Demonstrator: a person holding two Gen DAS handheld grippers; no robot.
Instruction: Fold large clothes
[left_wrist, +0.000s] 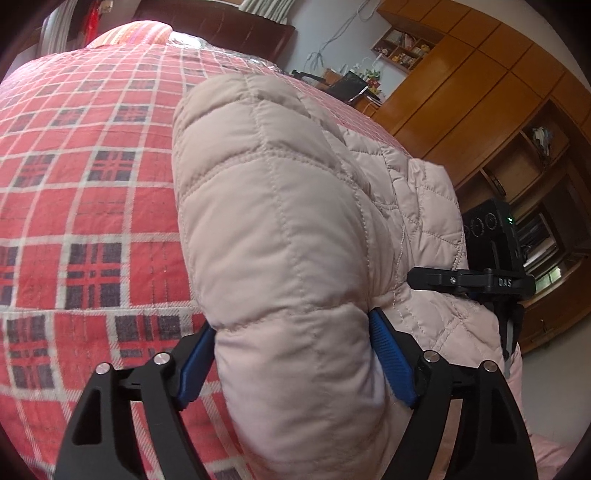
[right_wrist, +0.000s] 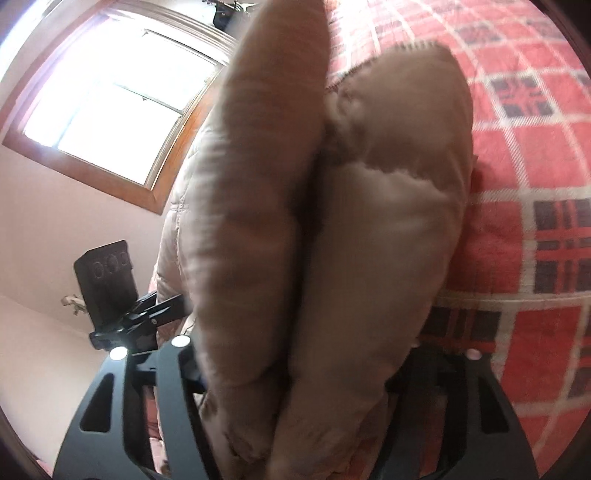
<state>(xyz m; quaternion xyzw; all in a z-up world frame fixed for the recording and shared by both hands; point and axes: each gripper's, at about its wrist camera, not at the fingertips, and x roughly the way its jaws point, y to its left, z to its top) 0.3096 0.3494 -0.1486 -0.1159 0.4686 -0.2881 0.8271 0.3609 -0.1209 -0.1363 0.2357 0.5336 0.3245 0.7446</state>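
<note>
My left claw (left_wrist: 291, 354) is clamped on a thick, puffy fold of the pale pink quilted jacket (left_wrist: 280, 206); the blue pads (left_wrist: 391, 365) press into the padding from both sides, so the jaws stand fairly wide apart but are plainly gripping the bundle. The claw points forward and slightly up along the bed, with the jacket rising ahead of it above the red plaid bedspread (left_wrist: 85, 177), which covers the bed and runs off toward the dark headboard (left_wrist: 221, 26).

In my left view the right claw (left_wrist: 465, 278) shows at the far edge of the jacket, its black body side-on. Its fingertips are hidden in the fabric there. Behind it stands a wall of wooden cabinets (left_wrist: 480, 81).

From my right wrist, the claw (right_wrist: 295, 373) holds two bulging folds of the same jacket (right_wrist: 388, 221) packed between its black fingers, the pads buried in cloth. The picture is blurred. This claw tilts upward, with the window (right_wrist: 107, 96) to one side and the plaid bedspread (right_wrist: 524, 184) to the other. The jacket hangs partly lifted off the bed between my two claws.
</note>
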